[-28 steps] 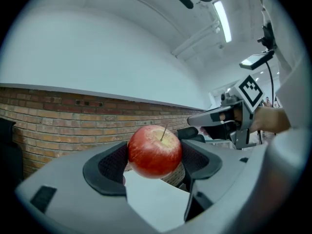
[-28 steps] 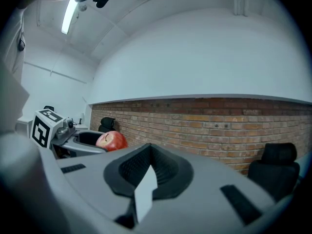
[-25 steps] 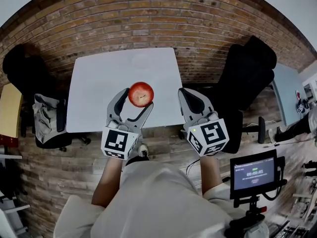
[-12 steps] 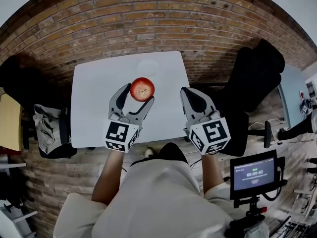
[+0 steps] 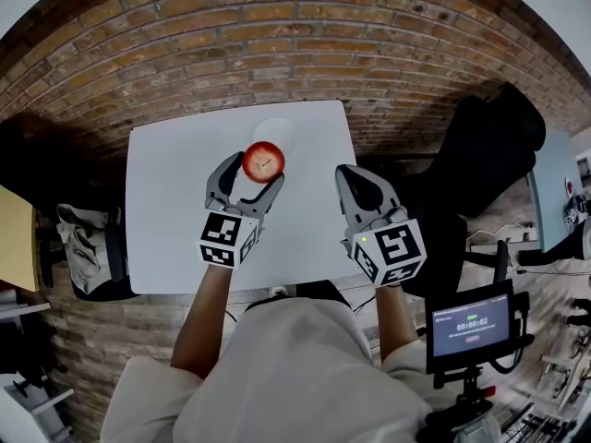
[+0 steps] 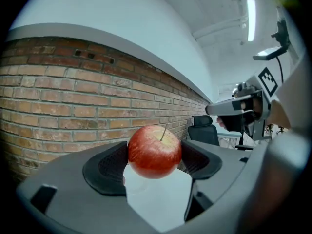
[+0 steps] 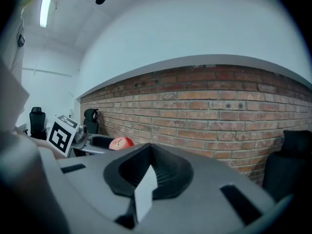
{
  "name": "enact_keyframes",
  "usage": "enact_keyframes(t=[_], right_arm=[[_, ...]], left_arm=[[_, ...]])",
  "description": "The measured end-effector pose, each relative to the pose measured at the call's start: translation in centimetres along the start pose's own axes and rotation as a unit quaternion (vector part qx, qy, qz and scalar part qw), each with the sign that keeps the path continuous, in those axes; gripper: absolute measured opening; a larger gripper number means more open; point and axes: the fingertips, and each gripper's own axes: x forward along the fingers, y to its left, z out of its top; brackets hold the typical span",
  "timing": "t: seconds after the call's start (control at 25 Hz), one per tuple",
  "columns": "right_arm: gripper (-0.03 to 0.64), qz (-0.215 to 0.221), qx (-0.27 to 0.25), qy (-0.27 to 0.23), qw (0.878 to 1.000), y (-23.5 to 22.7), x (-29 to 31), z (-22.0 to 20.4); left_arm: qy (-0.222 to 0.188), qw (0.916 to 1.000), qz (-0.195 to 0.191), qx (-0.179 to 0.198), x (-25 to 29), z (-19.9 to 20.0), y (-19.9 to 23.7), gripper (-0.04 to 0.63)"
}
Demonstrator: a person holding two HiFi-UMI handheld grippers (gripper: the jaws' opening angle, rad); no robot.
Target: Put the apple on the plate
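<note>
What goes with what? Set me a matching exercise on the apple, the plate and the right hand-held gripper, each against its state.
1. apple
2. plate
3. right hand-held gripper

A. shut, nothing in it
B. empty, lying on the white table
C. clamped in the left hand-held gripper, off the table

Pairs: 1-C, 2-B, 3-A.

Head camera's up high, staring steeply down onto the white table (image 5: 166, 210), with the brick wall (image 5: 277, 26) running across the top of its picture. Left gripper view sits low behind its own jaws, looking level at that wall, the apple (image 6: 154, 151) right up against the lens. Right gripper view faces the same bricks and catches that apple small, off to its left. All three share it.
</note>
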Motion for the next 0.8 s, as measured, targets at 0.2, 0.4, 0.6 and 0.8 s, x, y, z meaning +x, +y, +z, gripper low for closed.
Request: enact_keyframes(t=[0.2, 0.4, 0.6, 0.8], right_arm=[[0.003, 0.008, 0.003, 0.022, 1.0, -1.7, 3.6, -1.1], [0.003, 0.012, 0.014, 0.039, 0.999, -3.4, 6.7, -2.8], [0.003, 0.009, 0.025, 0.057, 0.998, -5.2, 8.9, -4.5], [0.003, 0.002, 0.036, 0.073, 0.997, -6.7, 10.6, -5.9]], left_arm=[[0.038, 0.9989, -0.014, -0.023, 4.1, -2.9, 1.8, 0.353], [0.065, 0.997, -0.016, -0.039, 7.9, -5.5, 3.8, 0.353], [0.084, 0.9951, -0.015, -0.051, 11.1, -7.5, 5.6, 0.353], [0.102, 0.9927, -0.022, -0.061, 13.9, -9.8, 6.8, 0.353]])
